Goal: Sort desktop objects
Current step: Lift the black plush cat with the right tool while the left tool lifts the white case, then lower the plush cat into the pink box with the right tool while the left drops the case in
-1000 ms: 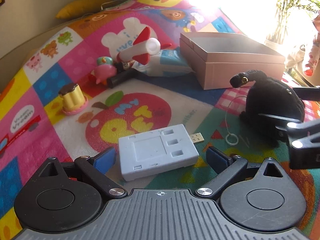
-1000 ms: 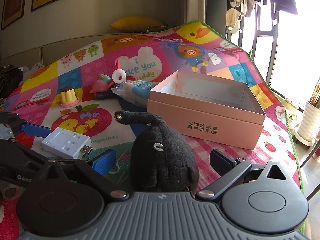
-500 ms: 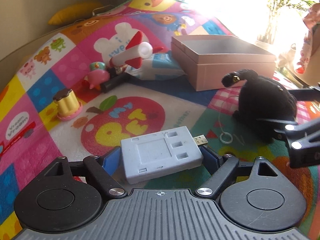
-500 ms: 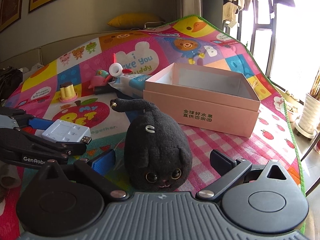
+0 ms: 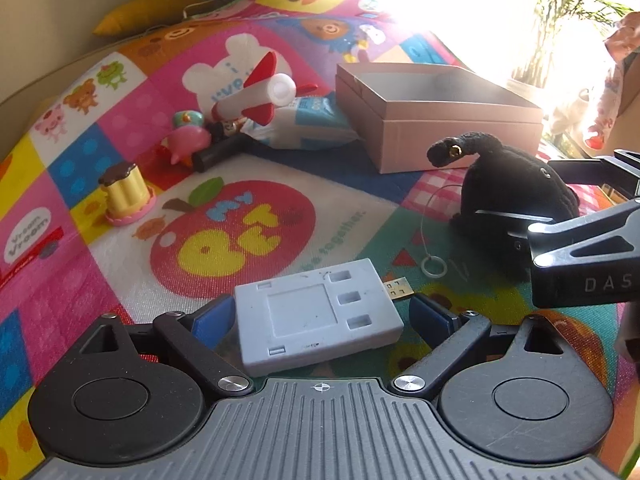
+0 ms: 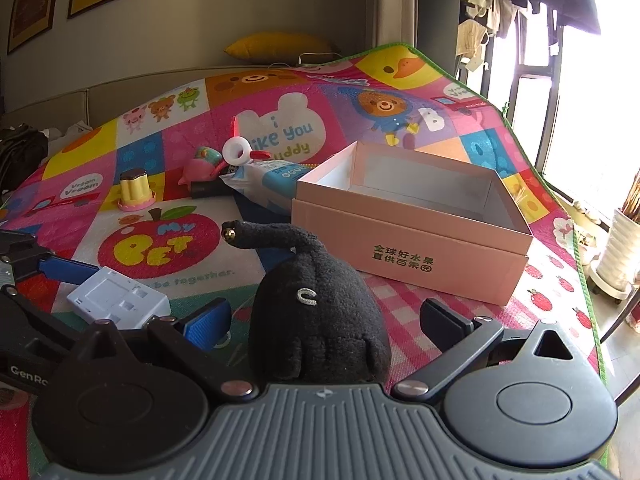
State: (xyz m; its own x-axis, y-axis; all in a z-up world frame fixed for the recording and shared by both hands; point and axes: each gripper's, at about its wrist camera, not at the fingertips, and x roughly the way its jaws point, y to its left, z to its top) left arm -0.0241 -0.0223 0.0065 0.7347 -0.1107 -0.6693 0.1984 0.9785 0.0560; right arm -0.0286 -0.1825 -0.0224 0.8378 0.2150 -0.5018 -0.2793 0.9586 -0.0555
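A white battery charger [image 5: 316, 316] with a USB plug lies flat on the colourful play mat. My left gripper [image 5: 320, 312] straddles it with its jaws opening, and a gap shows beside the right blue pad [image 5: 432, 316]. The charger [image 6: 116, 300] also shows at the lower left of the right wrist view. A black plush cat [image 6: 316, 320] sits between the fingers of my right gripper [image 6: 326, 320], which is open, with space on both sides. The plush [image 5: 516, 196] has its tail raised. An open, empty pink cardboard box [image 6: 404, 256] stands behind it.
Behind the charger lie a red-and-white rocket toy [image 5: 256, 96], a pink bird toy [image 5: 188, 140], a yellow pudding toy [image 5: 126, 196], a blue-and-white pack [image 5: 308, 124] and a white ring on a string [image 5: 434, 268]. The mat's green edge [image 6: 560, 200] drops off on the right near a white pot [image 6: 616, 248].
The left jaws closed onto the charger half a second ago and have spread again. The plush's face showed above the right gripper body then; now it is hidden.
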